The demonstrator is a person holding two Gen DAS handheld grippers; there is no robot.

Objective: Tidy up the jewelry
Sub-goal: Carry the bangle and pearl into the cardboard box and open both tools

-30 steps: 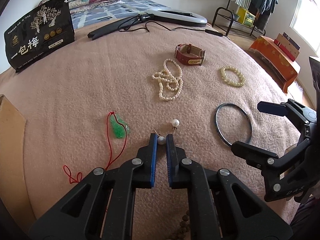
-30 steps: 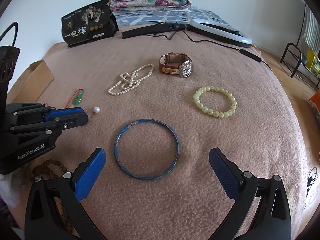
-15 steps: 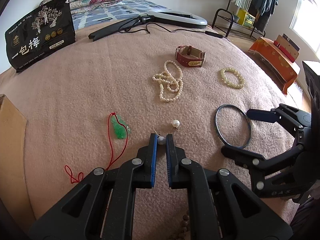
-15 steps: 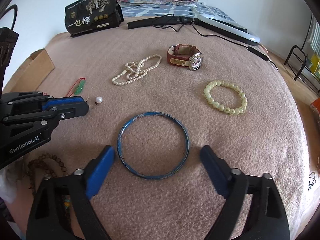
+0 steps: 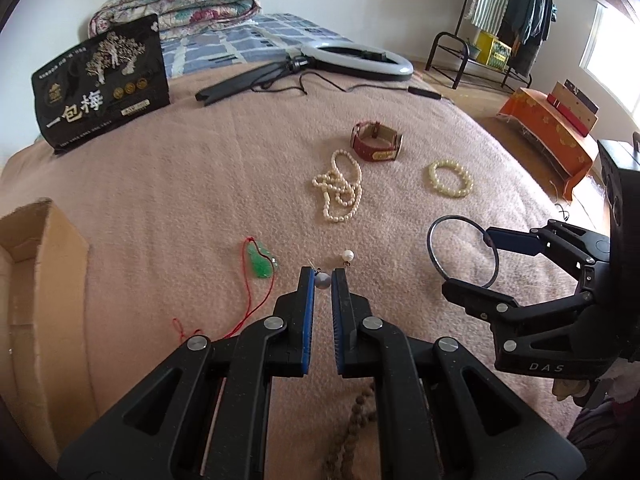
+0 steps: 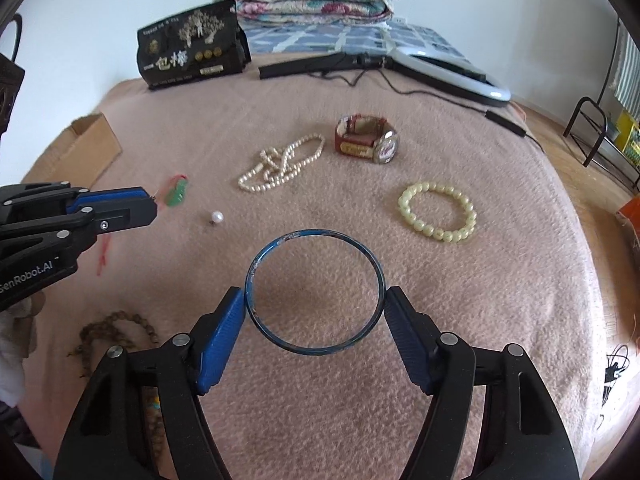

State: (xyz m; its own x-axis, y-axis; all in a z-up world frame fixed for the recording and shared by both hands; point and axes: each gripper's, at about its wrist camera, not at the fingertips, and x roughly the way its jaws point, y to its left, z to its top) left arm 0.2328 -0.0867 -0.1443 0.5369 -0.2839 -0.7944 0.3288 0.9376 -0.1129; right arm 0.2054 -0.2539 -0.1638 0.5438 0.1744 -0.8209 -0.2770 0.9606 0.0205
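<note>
Left wrist view: the left gripper (image 5: 323,280) is pinched narrow on a pearl earring (image 5: 322,281), held between its blue pads above the blanket (image 5: 208,200); a 2nd earring (image 5: 347,256) lies just beyond at 1 o'clock; a green pendant (image 5: 262,264) on a red cord lies at 10 o'clock; a pearl necklace (image 5: 339,194) and a watch (image 5: 376,145) lie further off at 12 o'clock; a bead bracelet (image 5: 450,178) sits at 2 o'clock; a cardboard box (image 5: 36,264) stands at the left edge; the right gripper (image 5: 472,264) at 3 o'clock brackets a dark bangle (image 5: 434,258).

Right wrist view: the right gripper (image 6: 314,300) has just been closing, and its pads now touch both sides of the bangle (image 6: 376,276), which lies on the blanket (image 6: 480,300); the loose earring (image 6: 216,217) is at 11 o'clock; the necklace (image 6: 280,168) and watch (image 6: 366,142) at 12 o'clock; the bracelet (image 6: 438,212) at 1 o'clock; the left gripper (image 6: 150,204) enters at 9 o'clock; brown beads (image 6: 116,328) lie at 8 o'clock.
</note>
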